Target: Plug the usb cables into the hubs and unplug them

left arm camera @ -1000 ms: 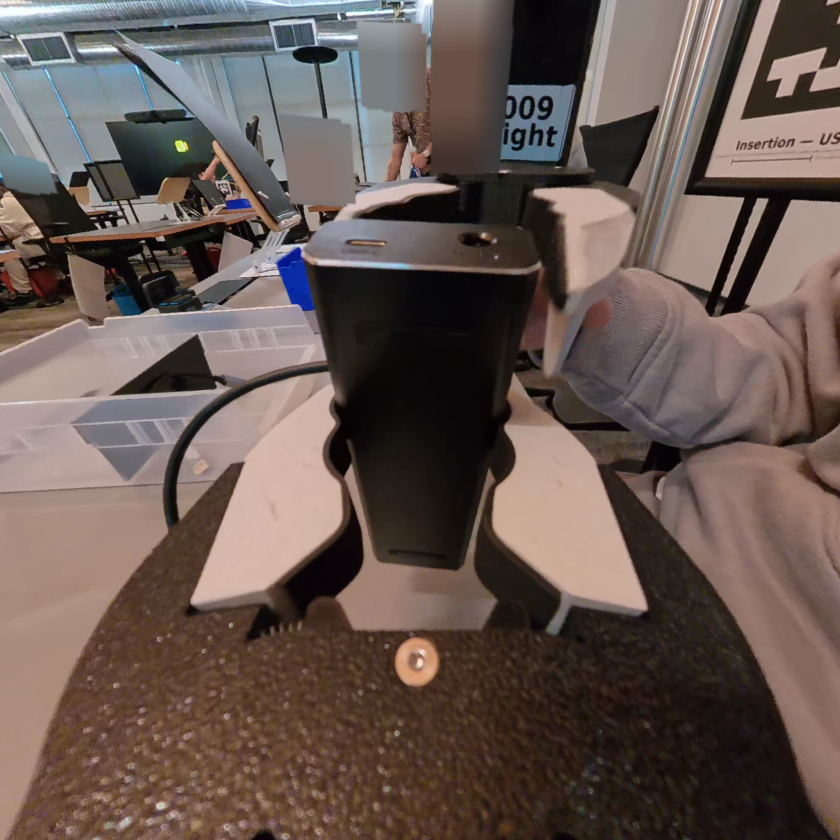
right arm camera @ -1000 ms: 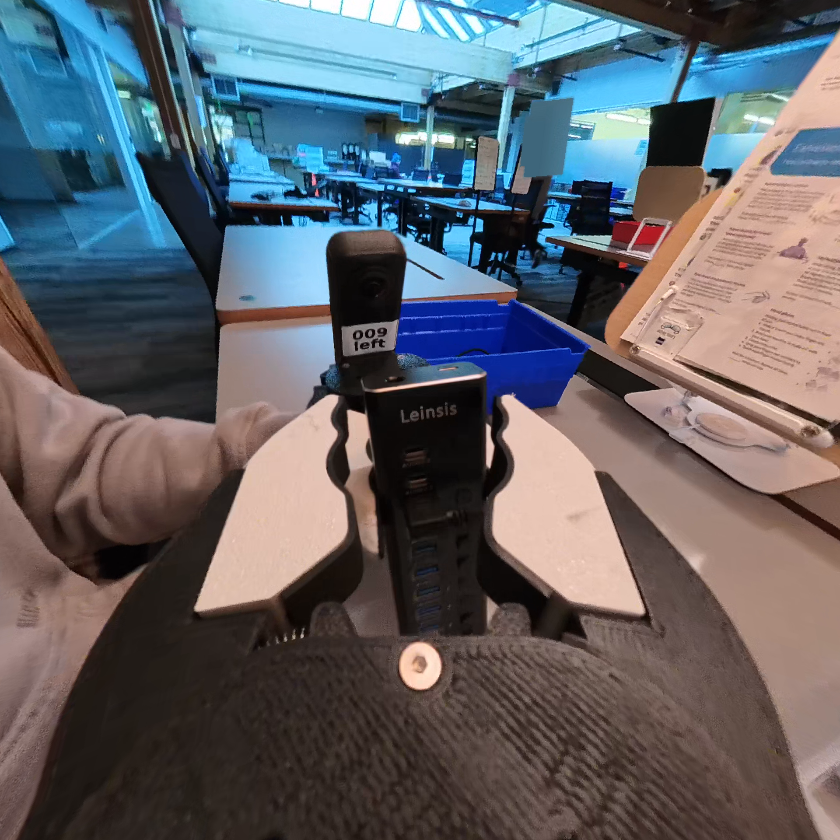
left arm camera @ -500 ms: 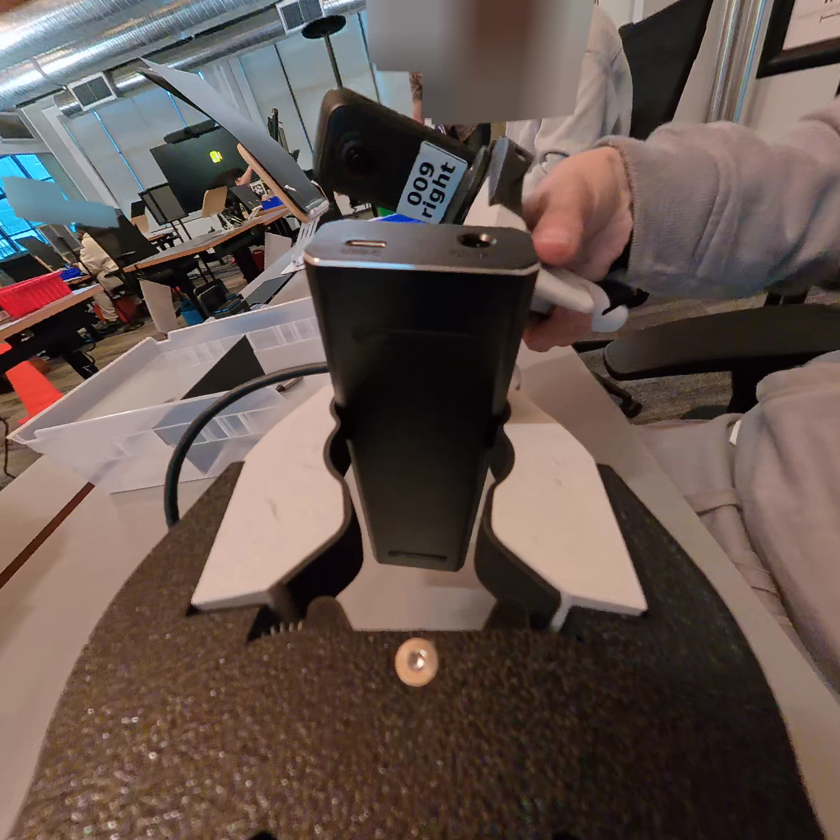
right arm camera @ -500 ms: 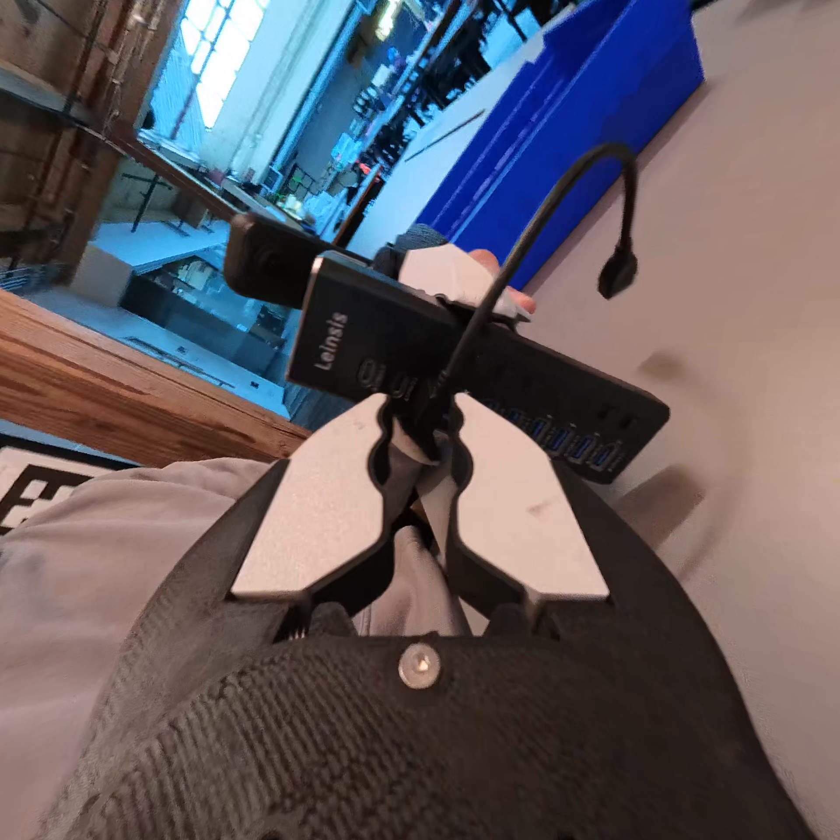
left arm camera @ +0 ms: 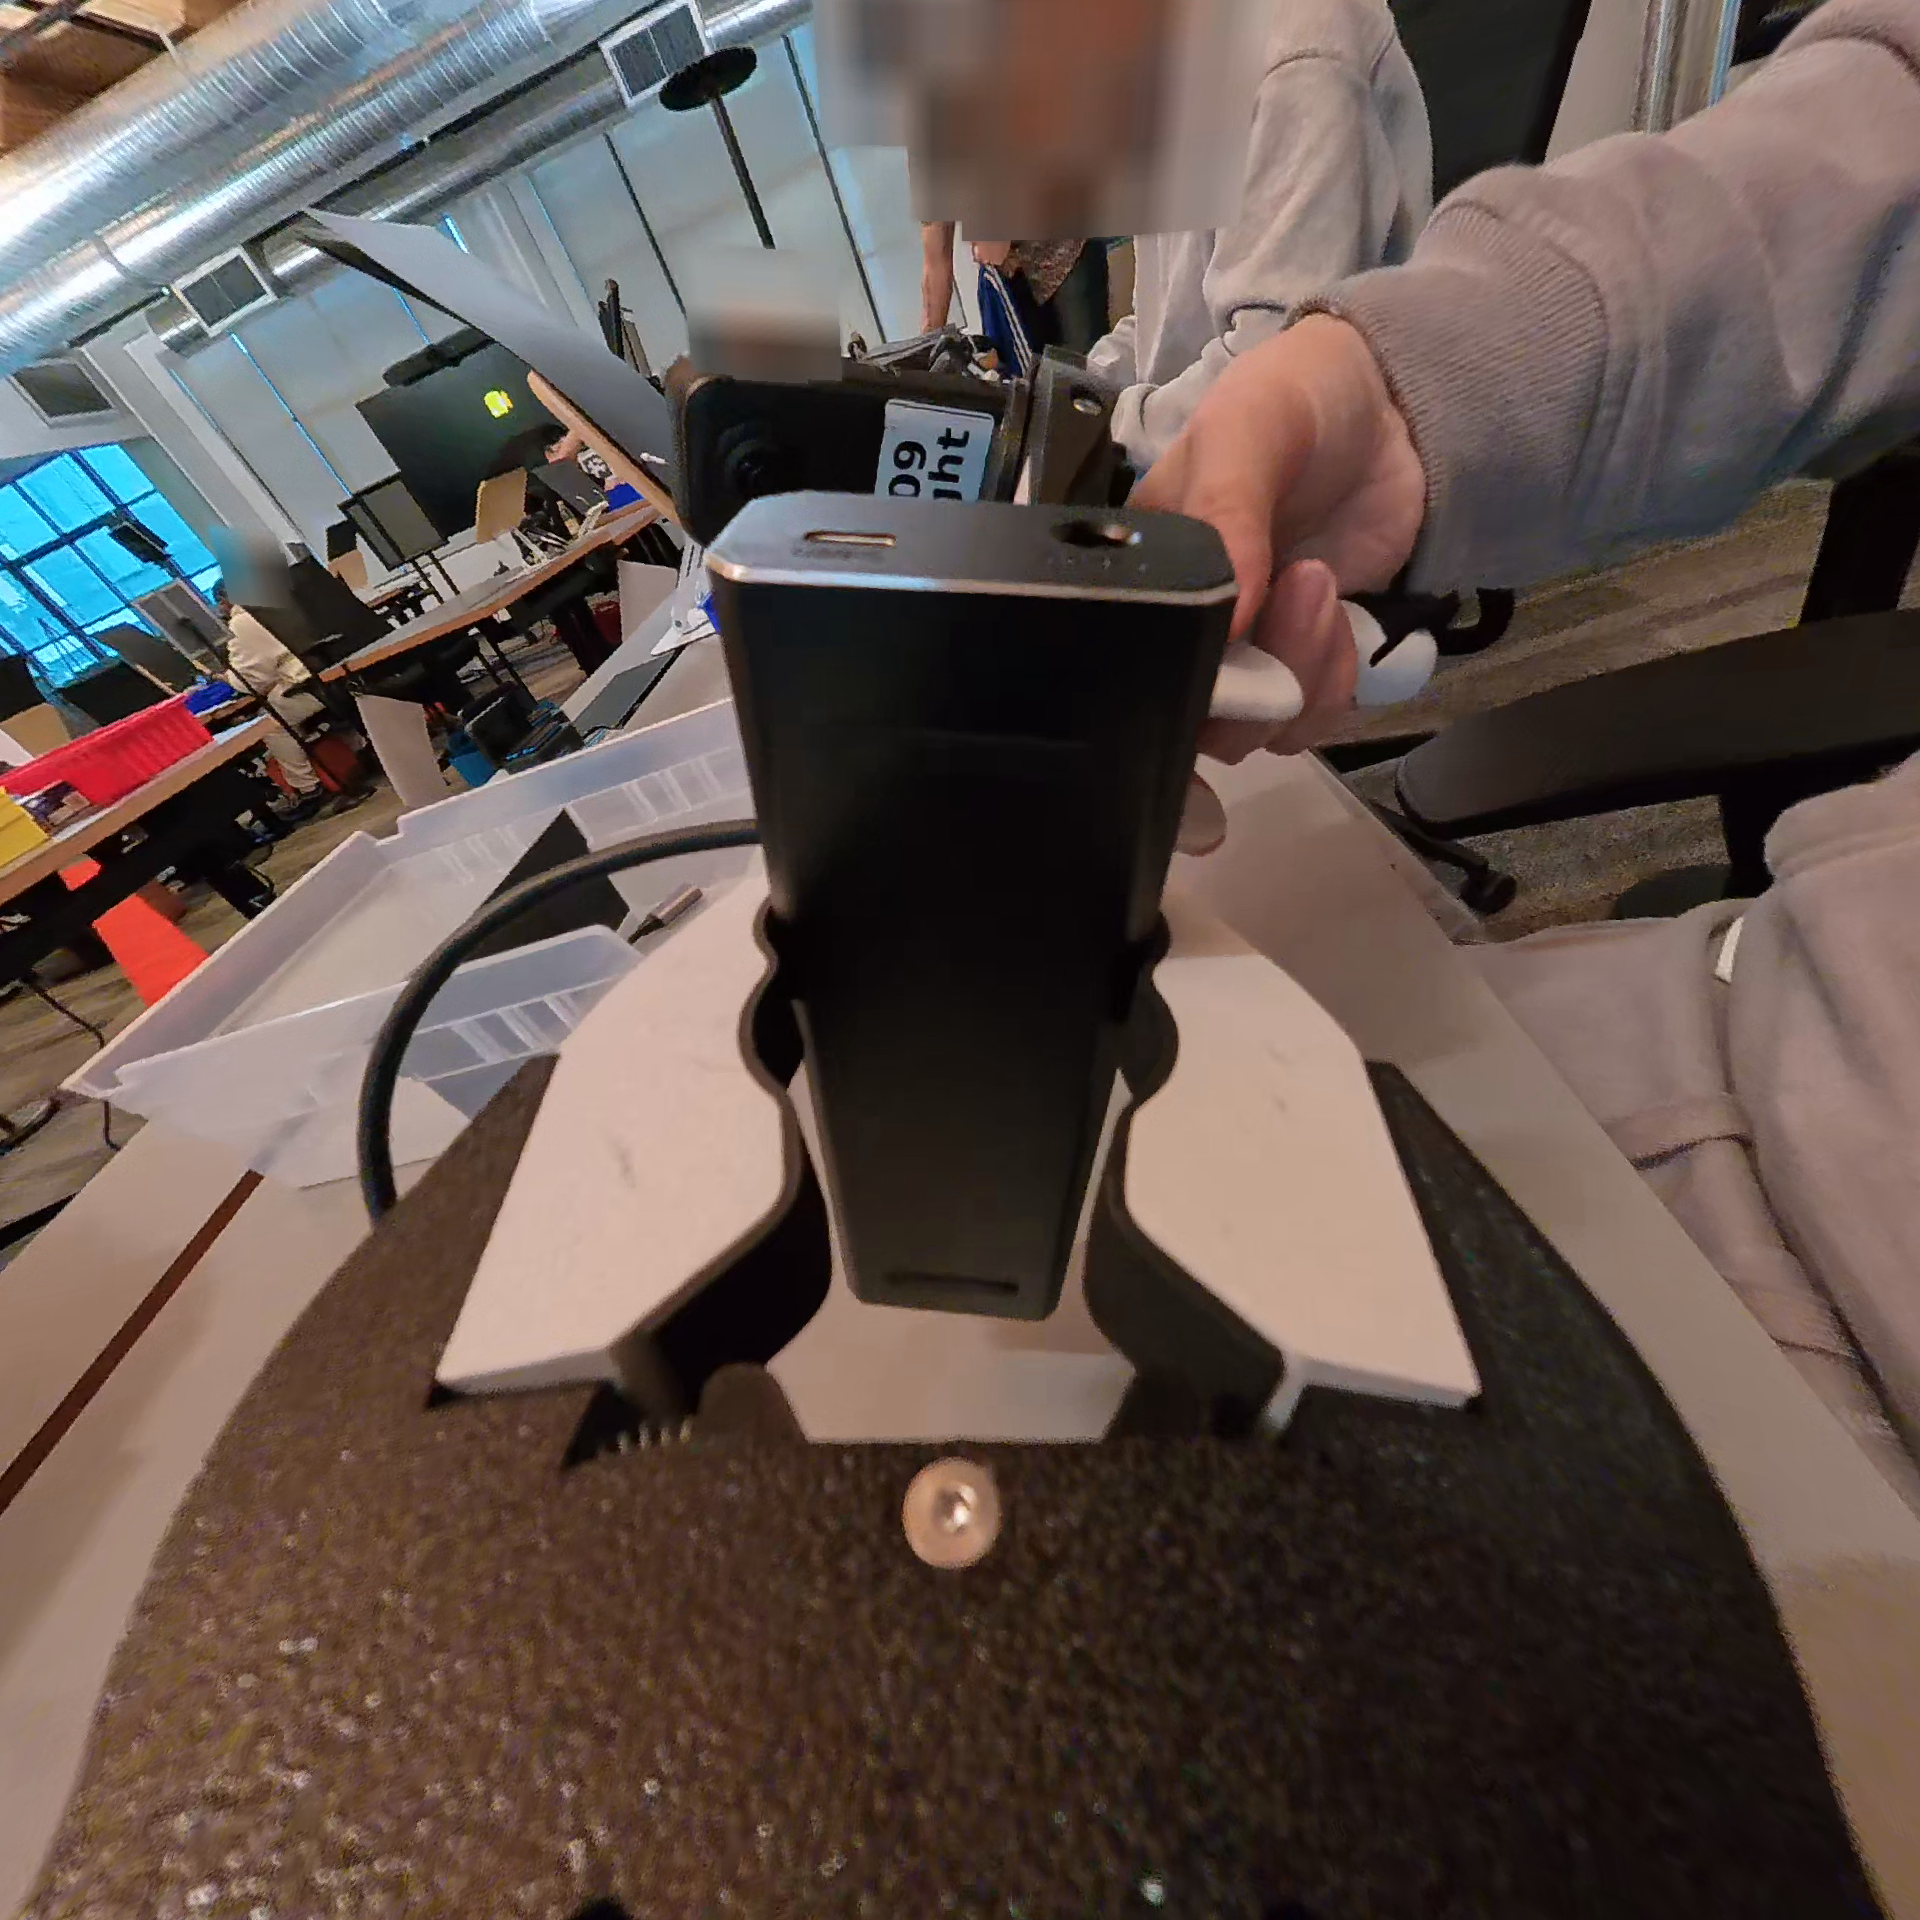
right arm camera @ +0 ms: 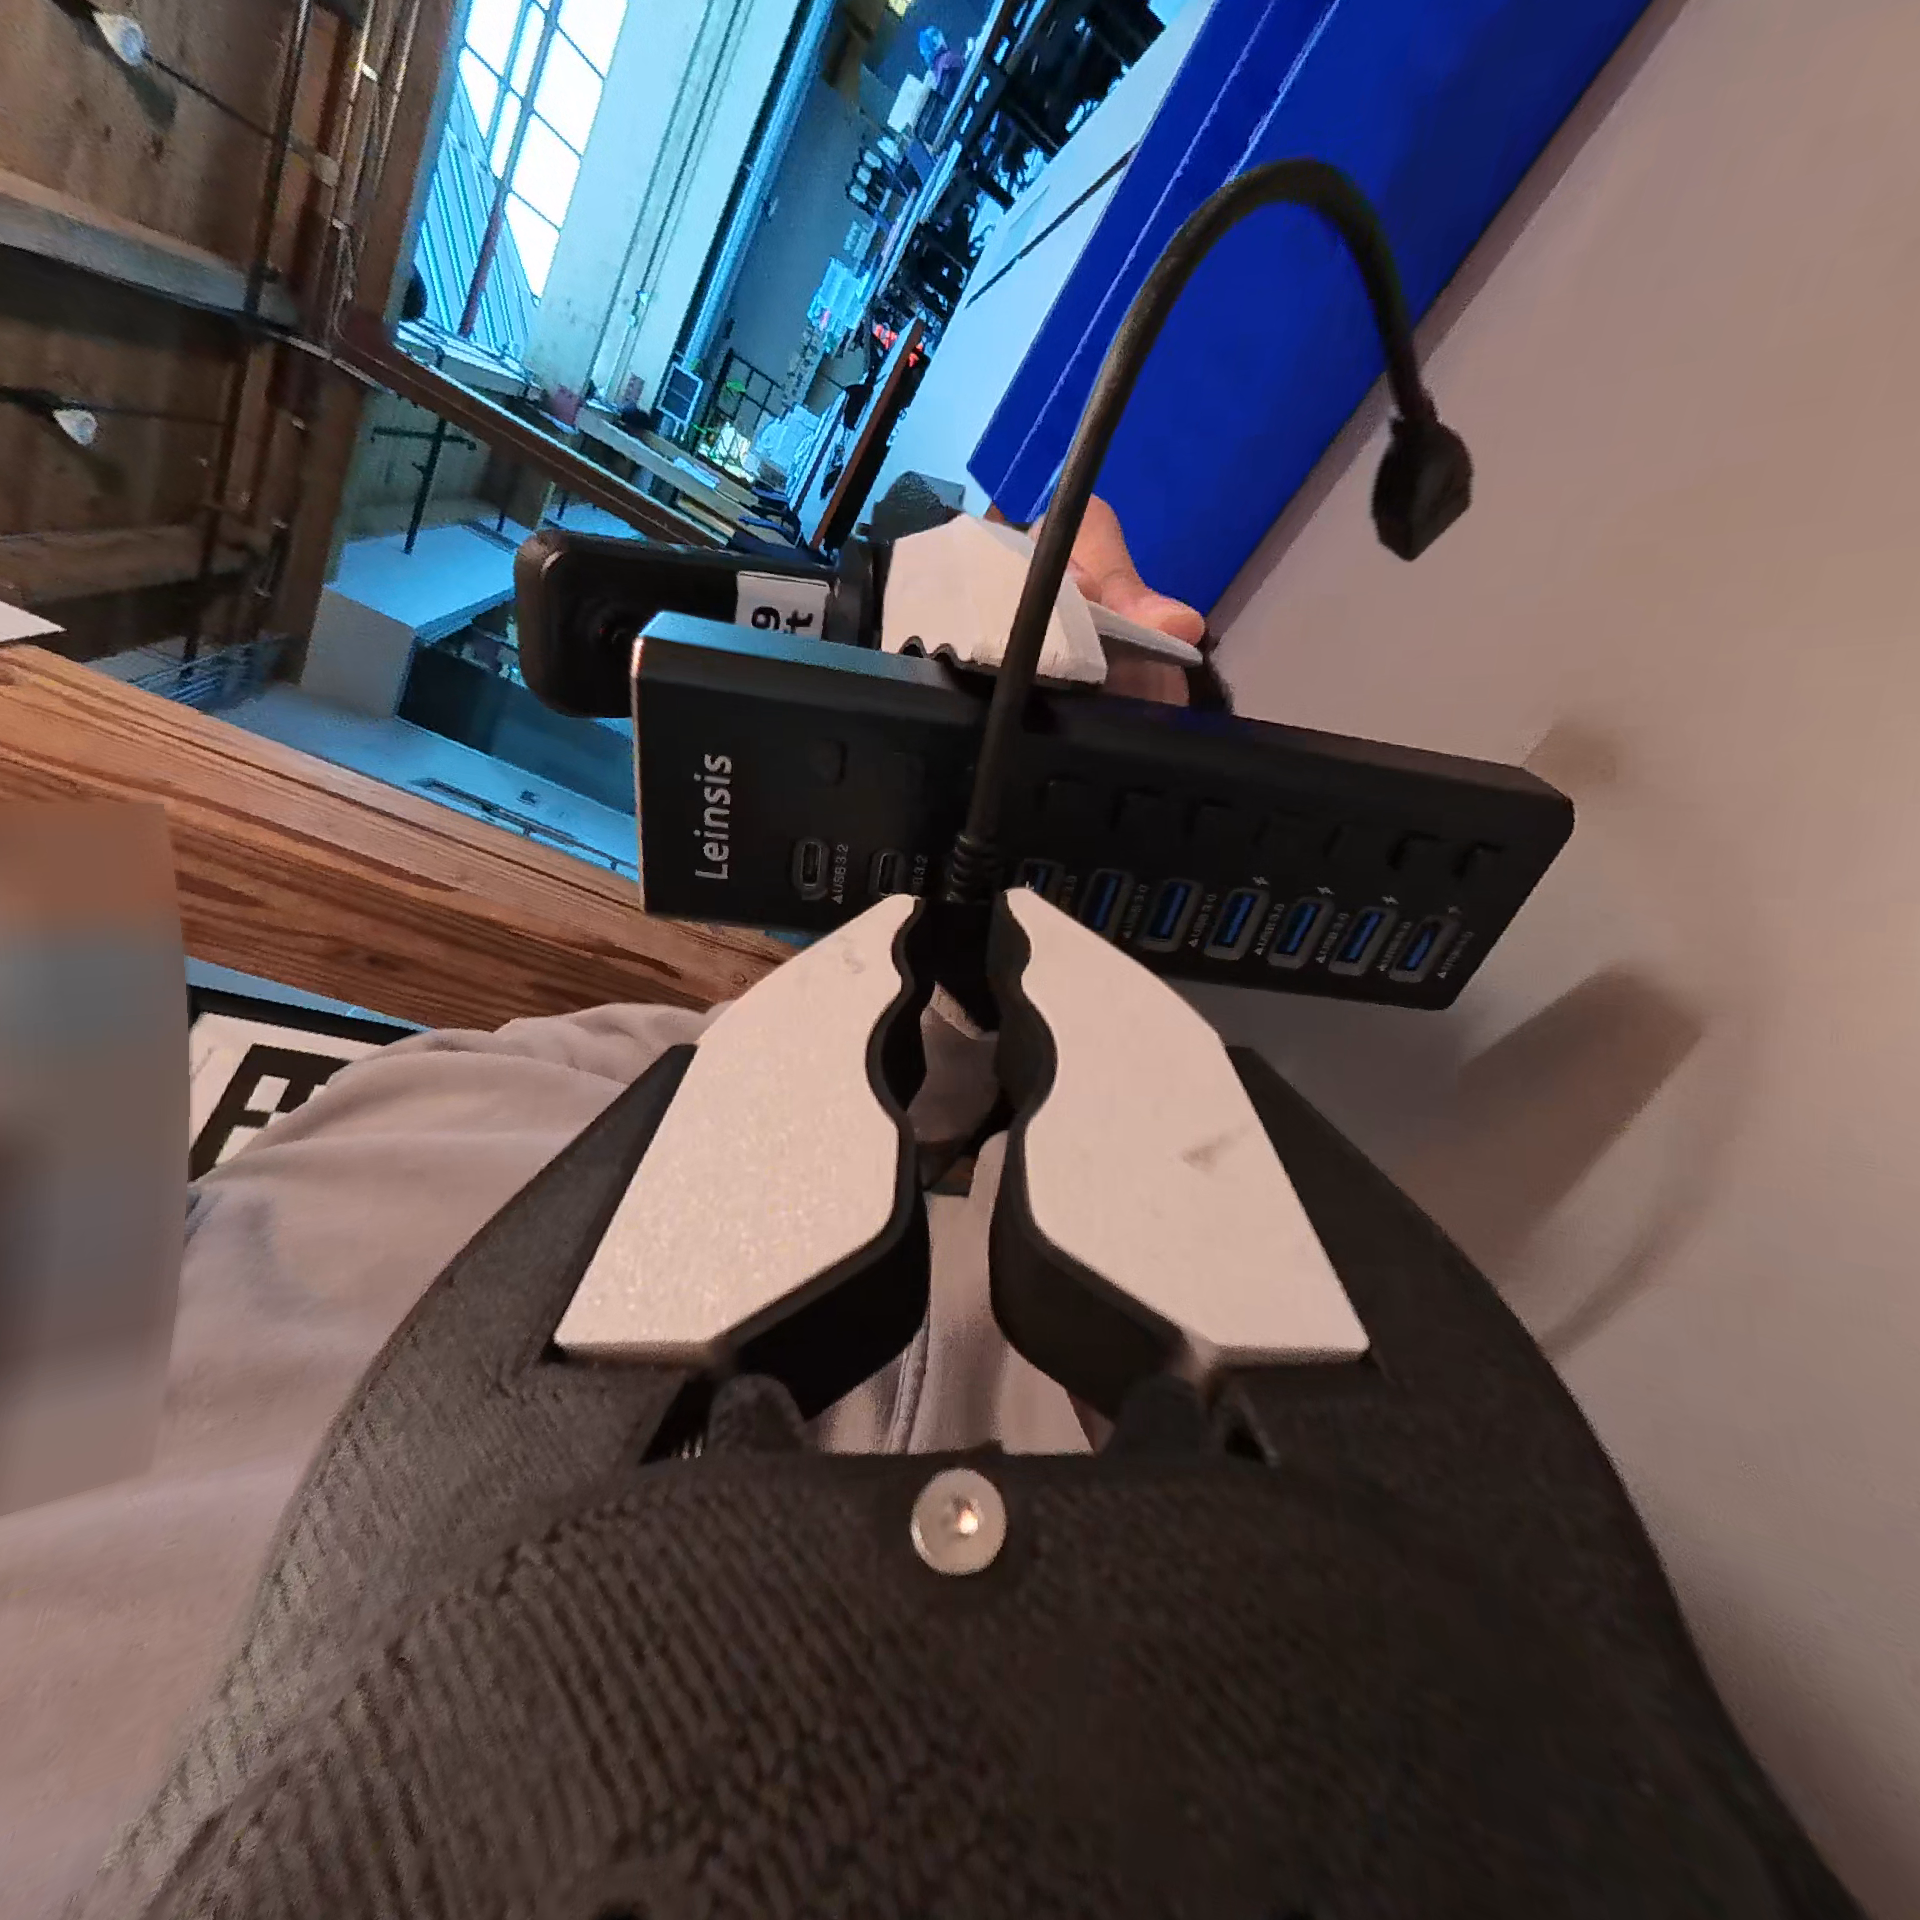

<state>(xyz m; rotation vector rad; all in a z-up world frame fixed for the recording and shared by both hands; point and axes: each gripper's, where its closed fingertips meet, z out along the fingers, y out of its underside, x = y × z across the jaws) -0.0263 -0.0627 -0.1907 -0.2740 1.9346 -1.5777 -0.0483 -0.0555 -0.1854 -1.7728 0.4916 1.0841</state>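
My left gripper [left arm camera: 961, 956] is clamped on the black hub [left arm camera: 966, 883], its white fingers [left arm camera: 634, 1174] pressing both long sides, so the hub stands up along them with its end face and two small sockets farthest from me. My right gripper [right arm camera: 961, 925] is narrowed onto the black plug [right arm camera: 961, 935] of a cable [right arm camera: 1143, 312], pinching it right at the hub's [right arm camera: 1143, 831] port row; I cannot tell whether the plug is seated in a port or only touching the face. In the right wrist view the hub lies crosswise with its blue ports just beside my fingertips, and the cable arcs up and over it, its free end [right arm camera: 1418, 488] hanging in the air near the blue bin [right arm camera: 1299, 260]. Behind the hub in the left wrist view, my right hand [left arm camera: 1299, 520] grips its tool. Farther off, a clear tray [left arm camera: 343, 956] sits on the white table [left arm camera: 1351, 883], with the cable [left arm camera: 436, 987] looping in front of it.
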